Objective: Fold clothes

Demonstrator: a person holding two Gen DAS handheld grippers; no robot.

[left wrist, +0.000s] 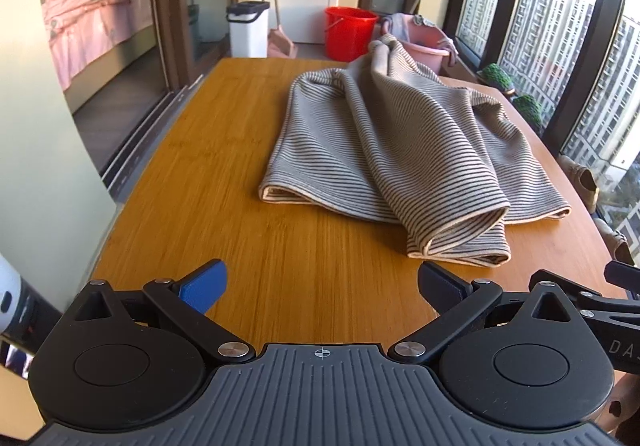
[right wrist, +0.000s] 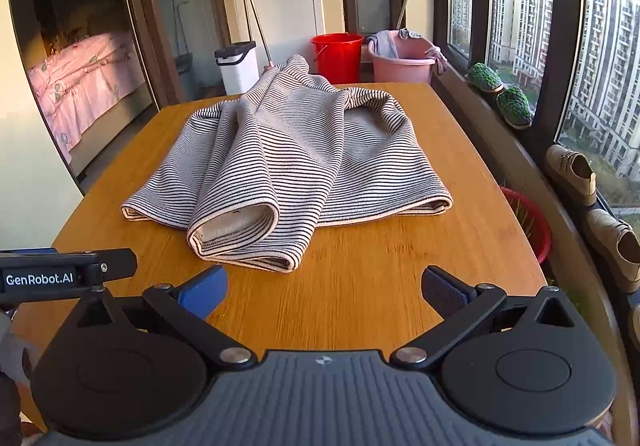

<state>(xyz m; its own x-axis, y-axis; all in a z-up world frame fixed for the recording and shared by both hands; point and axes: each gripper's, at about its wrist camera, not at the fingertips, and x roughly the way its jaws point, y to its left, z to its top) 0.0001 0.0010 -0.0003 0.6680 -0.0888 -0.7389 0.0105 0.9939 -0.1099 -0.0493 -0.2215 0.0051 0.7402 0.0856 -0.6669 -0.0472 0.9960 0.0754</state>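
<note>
Pre-grasp step: left gripper [left wrist: 320, 288] and right gripper [right wrist: 324, 290] both spread wide, empty, near table [right wrist: 360, 306] edge; rumpled striped garment [right wrist: 288, 162] at 12 o'clock needs flattening, likely hem corners first.

I am holding my left gripper [left wrist: 320, 286] and my right gripper [right wrist: 324, 288] side by side, both tilting downward, each with its jaws standing wide apart and its blue fingers [left wrist: 202, 286] gripping and touching nothing between them.
</note>
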